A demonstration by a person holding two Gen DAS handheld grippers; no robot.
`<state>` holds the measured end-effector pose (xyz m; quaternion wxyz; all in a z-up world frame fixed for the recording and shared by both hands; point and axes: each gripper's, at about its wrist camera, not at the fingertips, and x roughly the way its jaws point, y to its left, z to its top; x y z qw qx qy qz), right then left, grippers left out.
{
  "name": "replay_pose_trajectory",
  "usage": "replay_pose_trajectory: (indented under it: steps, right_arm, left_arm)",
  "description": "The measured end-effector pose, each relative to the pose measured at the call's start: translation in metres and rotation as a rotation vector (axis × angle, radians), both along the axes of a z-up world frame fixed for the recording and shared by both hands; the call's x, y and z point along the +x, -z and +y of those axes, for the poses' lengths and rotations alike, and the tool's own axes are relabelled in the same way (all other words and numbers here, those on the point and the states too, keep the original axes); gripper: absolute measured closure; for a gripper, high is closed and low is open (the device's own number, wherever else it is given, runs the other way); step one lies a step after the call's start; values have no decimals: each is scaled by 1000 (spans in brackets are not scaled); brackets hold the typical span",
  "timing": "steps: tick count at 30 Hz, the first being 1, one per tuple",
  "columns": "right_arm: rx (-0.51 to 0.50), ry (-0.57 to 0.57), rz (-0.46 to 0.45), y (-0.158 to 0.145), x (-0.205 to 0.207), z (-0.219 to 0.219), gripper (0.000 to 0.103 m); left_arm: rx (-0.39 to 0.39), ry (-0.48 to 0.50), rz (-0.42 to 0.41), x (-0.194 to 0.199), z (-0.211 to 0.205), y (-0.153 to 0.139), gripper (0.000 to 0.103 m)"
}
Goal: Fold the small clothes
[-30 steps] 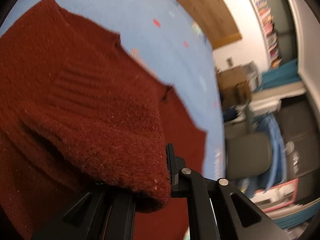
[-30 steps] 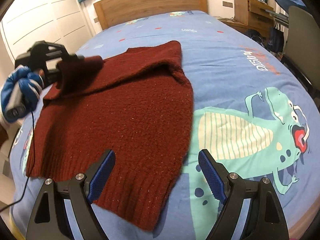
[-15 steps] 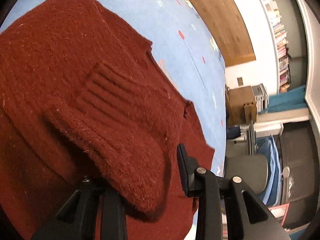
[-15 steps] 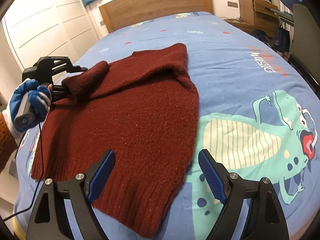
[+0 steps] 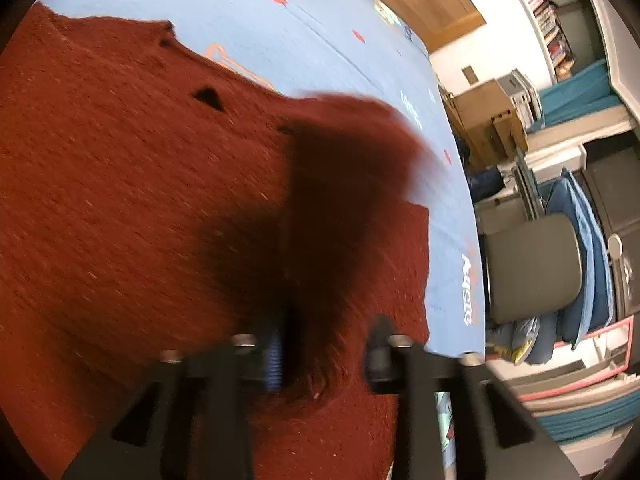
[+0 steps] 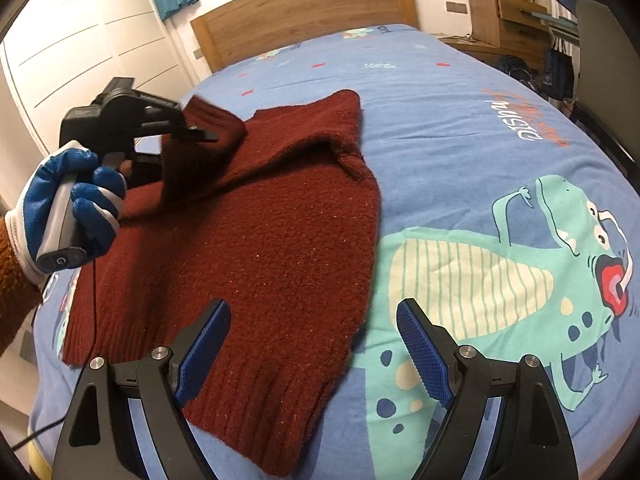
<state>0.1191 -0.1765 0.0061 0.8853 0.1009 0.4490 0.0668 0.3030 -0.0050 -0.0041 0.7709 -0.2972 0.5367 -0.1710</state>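
Dark red sweater (image 6: 256, 248), blue dinosaur-print bedsheet (image 6: 460, 128)

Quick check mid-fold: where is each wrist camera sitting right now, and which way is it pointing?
Left wrist: low over the red sweater, facing across the bed toward a chair; left gripper opening around the cuff.
Right wrist: above the hem, facing the headboard; right gripper open, gloved hand visible.
Shared: sweater, blue bedsheet.

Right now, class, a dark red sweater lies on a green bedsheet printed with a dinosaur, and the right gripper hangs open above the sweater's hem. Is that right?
One detail is wrong: the bedsheet is blue, not green; only the printed dinosaur is green. The right wrist view shows this. The rest holds: the dark red sweater lies on it, and the right gripper hangs open above the hem.
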Motion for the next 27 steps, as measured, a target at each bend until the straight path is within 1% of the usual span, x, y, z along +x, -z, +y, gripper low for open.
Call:
replay_pose_trajectory:
  steps: [2, 5, 7, 8, 9, 11, 12, 13, 15, 17, 18, 19, 20, 21, 23, 24, 26, 27]
  right_arm:
    - [-1, 3, 1, 0, 0, -1, 17]
    - [-11, 5, 6, 0, 0, -1, 17]
    - [-14, 6, 7, -1, 0, -1, 17]
    - [-15, 7, 7, -1, 0, 0, 17]
    - [-16, 7, 8, -1, 0, 1, 17]
    - [-19, 2, 8, -1, 1, 4, 17]
    - [-21, -2, 7, -2, 2, 7, 17]
    - [-26, -8, 5, -2, 3, 10, 17]
    - [-32, -15, 2, -3, 4, 14, 17]
    - [-41, -18, 3, -4, 6, 17, 17]
    - [-45, -17, 4, -4, 7, 17, 17]
    - [-48, -16, 3, -5, 7, 18, 17]
    - [-53, -13, 2, -6, 8, 18, 17]
    - [-58, -11, 1, -7, 8, 19, 17]
    - [-67, -9, 3, -9, 10, 20, 17]
    - [-72, -11, 4, -10, 11, 22, 17]
    - [-83, -18, 3, -11, 13, 27, 17]
    - [-87, -22, 2, -12, 14, 30, 17]
  left_arm:
    - [0, 42, -11, -4, -9, -2, 62]
    - [-8, 125, -71, -13, -18, -18, 59]
    - [12, 141, -111, -16, -18, -29, 56]
    - [37, 137, -131, -17, -16, -33, 55]
    - [84, 122, -152, -18, -14, -36, 55]
    - [211, 87, -189, -23, -8, -34, 55]
    - [287, 83, -192, -23, -12, -28, 55]
    - [325, 88, -186, -24, -15, -22, 55]
    - [384, 102, -160, -27, -24, -6, 55]
    - [419, 144, -121, -38, -35, 18, 55]
    - [434, 157, -126, -42, -39, 23, 55]
    - [456, 179, -153, -51, -46, 24, 54]
    - [463, 209, -174, -58, -51, 23, 54]
    - [444, 238, -188, -65, -55, 19, 54]
    - [405, 246, -206, -73, -47, 11, 54]
    - [404, 237, -217, -70, -44, 7, 54]
    - [441, 201, -251, -75, -28, 0, 54]
    - [469, 174, -262, -75, -12, -3, 54]
